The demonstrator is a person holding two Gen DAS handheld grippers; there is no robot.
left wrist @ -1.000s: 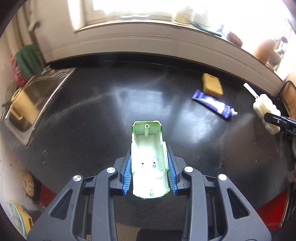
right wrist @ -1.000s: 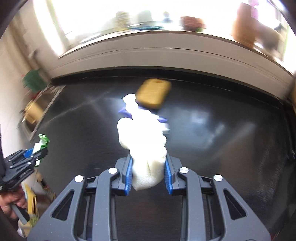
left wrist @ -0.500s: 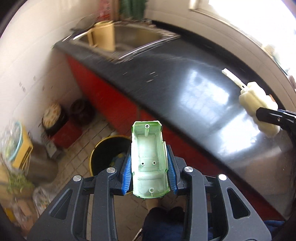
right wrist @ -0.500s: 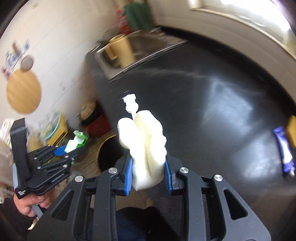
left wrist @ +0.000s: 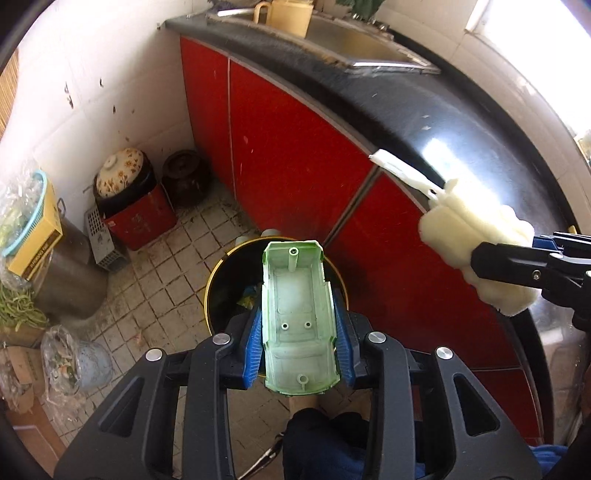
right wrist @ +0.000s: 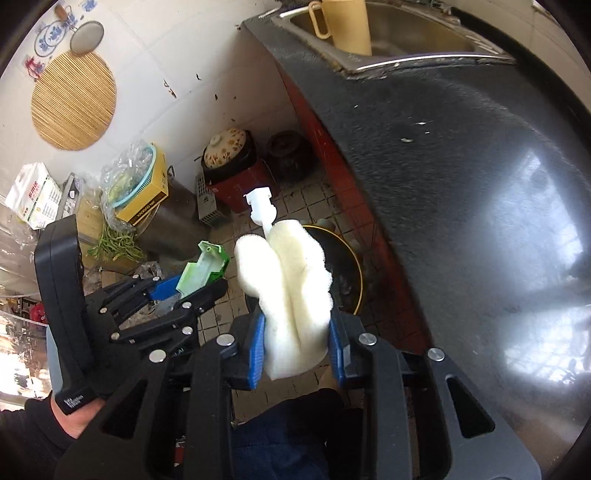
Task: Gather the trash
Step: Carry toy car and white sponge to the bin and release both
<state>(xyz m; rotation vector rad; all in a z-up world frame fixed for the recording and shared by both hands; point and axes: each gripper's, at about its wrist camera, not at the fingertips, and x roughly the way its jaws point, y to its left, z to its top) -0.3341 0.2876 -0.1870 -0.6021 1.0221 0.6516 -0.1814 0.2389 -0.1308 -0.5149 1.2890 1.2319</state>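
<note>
Item: two pieces of trash carried to the bin.

Left gripper [left wrist: 298,345]: jaws pinched the sides of a green plastic toy-car shell [left wrist: 295,317], hollow side toward the camera, held above the black round waste bin [left wrist: 218,280] on the floor.

Right gripper [right wrist: 297,343]: jaws pressed into a white foam sponge brush [right wrist: 288,291], its plastic handle pointing away; in the right wrist view it hung over the near part of the bin's rim [right wrist: 356,280].

Risks, as judged: the shell was longer than the jaws and gripped low, so it could pivot on release and strike the rim, landing on the tiles. The foam, squeezed hard, might cling to one pad and drop late or off-centre. Both grippers were near each other over one small opening; releasing together could knock one item aside. The handle might catch the rim.

Surroundings: black glossy desk [right wrist: 461,184] with steel sink [right wrist: 406,40] and yellow jug [right wrist: 349,26]; red cabinet doors [left wrist: 280,140]; grimy tiled floor [left wrist: 173,266]; floral-lidded pot [left wrist: 120,171], dark jar [left wrist: 184,173], steel drum [left wrist: 70,284], bagged vegetables; white tiled wall with a round woven mat [right wrist: 74,99].
</note>
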